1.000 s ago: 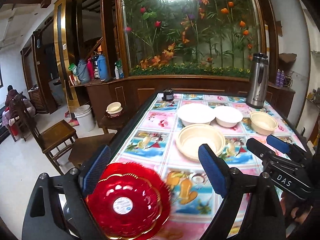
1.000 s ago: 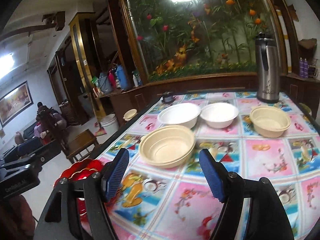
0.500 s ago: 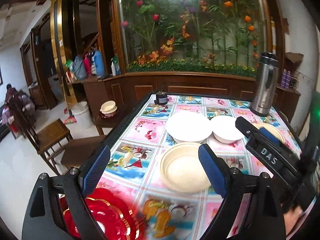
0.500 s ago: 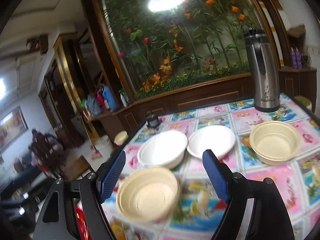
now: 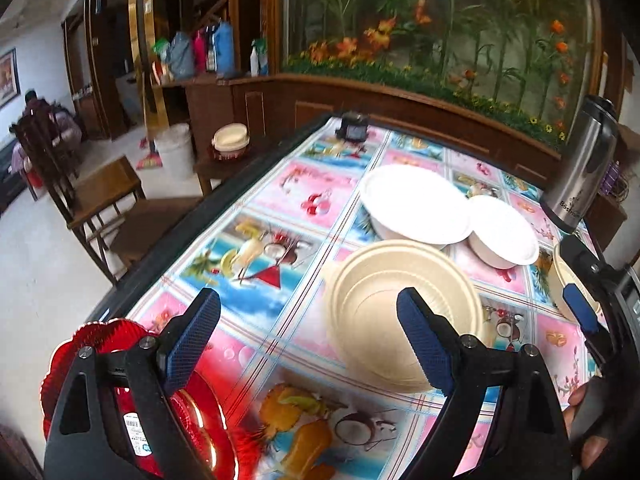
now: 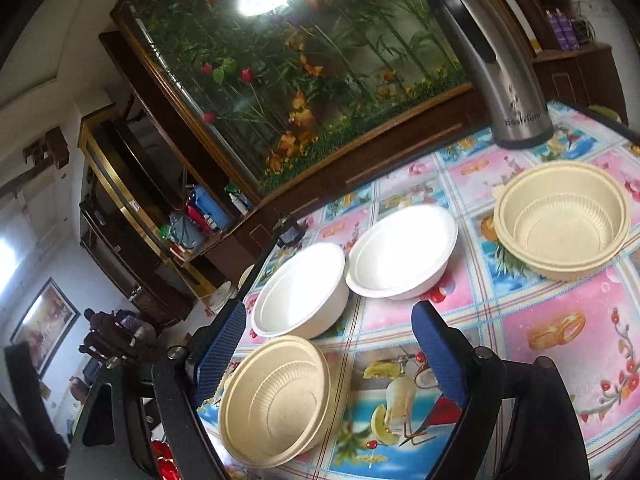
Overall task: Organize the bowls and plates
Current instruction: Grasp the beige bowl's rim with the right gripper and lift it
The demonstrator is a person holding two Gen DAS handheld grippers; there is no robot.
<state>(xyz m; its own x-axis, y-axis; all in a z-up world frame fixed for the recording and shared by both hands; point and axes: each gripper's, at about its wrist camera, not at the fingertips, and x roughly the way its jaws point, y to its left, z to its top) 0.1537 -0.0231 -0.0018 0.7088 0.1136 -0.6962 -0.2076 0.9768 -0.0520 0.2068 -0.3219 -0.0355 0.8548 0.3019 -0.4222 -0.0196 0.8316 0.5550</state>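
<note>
Closing in on the near beige bowl, w/ both claws empty: the left gripper stands wide over the table, the right gripper has its jaws opening, nothing between the pads. Judged step: approach, pre-grasp. Next move prob. needs one pad inside the rim, one outside, then a lift to nest it w/ the far beige bowl. Bowl sits upright, mouth up; round, so no long axis. Two white bowls sit just behind it, rims overlapping. Red plate lies at the table's near-left corner, under the left claw.
</note>
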